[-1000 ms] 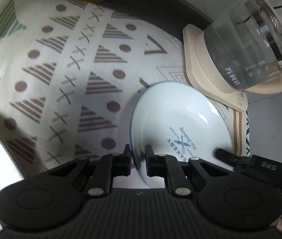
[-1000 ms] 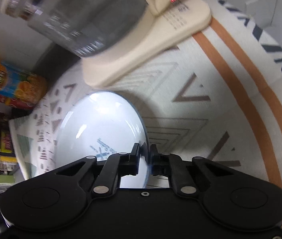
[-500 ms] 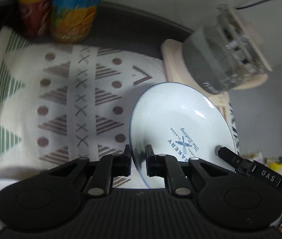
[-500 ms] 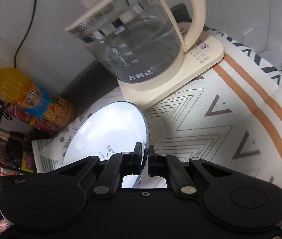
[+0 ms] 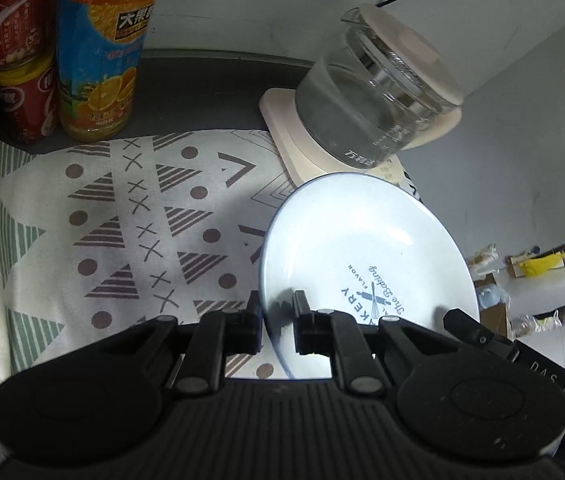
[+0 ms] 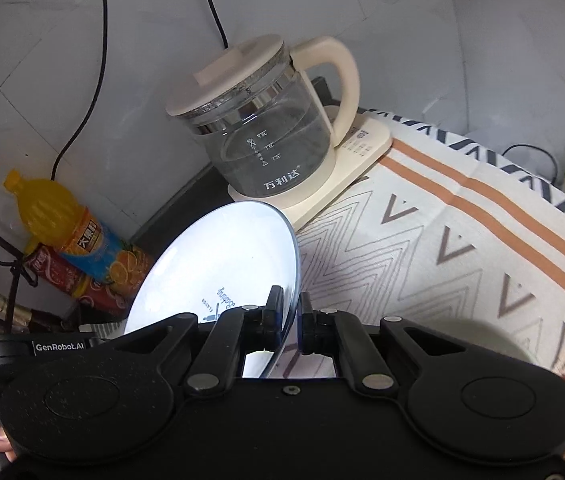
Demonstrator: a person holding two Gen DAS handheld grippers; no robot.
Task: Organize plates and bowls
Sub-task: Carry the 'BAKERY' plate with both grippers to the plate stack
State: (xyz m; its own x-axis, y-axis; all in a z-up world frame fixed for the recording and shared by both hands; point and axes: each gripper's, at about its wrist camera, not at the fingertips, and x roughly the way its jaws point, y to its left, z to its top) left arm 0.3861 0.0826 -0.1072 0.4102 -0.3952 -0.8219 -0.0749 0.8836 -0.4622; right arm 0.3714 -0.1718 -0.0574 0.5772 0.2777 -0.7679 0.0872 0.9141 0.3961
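- Two hand-held grippers clamp one round white plate with blue lettering (image 5: 366,264): the left hand-held gripper (image 5: 277,326) on its rim at 7 o'clock, the right hand-held gripper (image 6: 291,322) on the opposite edge.
- The plate is held tilted above the patterned cloth (image 5: 130,216).
- A glass kettle with cream lid (image 6: 258,136) stands at 12 o'clock.
- An orange juice bottle (image 5: 102,56) stands at 10 o'clock.

1 white plate (image 5: 362,248), 1 glass kettle (image 6: 258,140) w/ base, 1 orange juice bottle (image 5: 98,60), 2 red cans (image 5: 14,52), 1 patterned cloth (image 5: 122,220), 2 tools.
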